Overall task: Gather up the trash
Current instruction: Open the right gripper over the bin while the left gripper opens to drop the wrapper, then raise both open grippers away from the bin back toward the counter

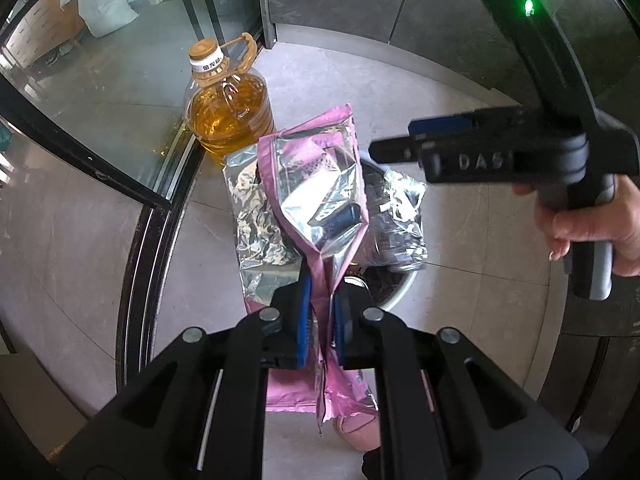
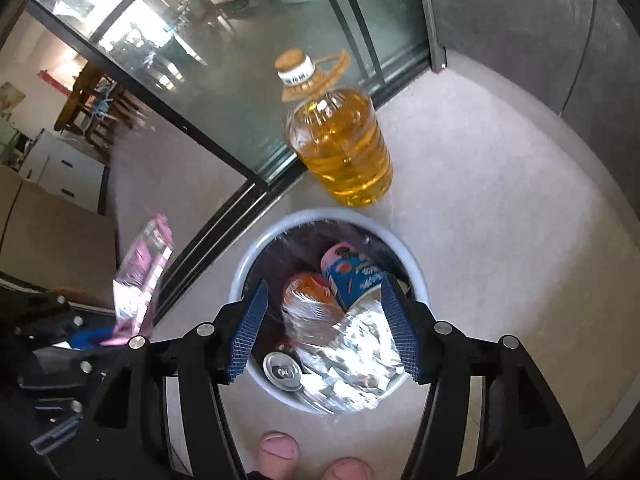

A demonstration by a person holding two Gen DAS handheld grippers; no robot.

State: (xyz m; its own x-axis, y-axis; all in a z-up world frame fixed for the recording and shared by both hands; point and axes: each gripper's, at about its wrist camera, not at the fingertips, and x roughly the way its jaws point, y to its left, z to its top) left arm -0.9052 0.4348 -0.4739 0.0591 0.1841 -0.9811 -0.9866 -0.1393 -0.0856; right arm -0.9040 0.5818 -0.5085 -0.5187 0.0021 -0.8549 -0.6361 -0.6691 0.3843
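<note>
My left gripper [image 1: 322, 292] is shut on a pink bag with a silver foil inside [image 1: 320, 184], which hangs upright above the floor beside the bin. In the right wrist view the same pink bag [image 2: 140, 272] shows at the left. My right gripper [image 2: 325, 284] stands open over the round grey bin [image 2: 256, 248], its blue pads [image 2: 248, 332] apart and touching nothing. Inside the bin lie a crumpled silver foil wrapper [image 2: 352, 360], a drink can [image 2: 282, 372], a blue paper cup [image 2: 352, 276] and an orange packet [image 2: 306, 288]. The right gripper [image 1: 394, 138] appears side-on, held by a hand.
A large bottle of yellow oil [image 2: 344, 148] stands on the floor just behind the bin, against a sliding glass door [image 2: 192, 92]. The bottle [image 1: 228, 120] is also beyond the pink bag. Pink shoe tips [image 2: 278, 452] show at the bottom edge. Dark wall panels rise at the right.
</note>
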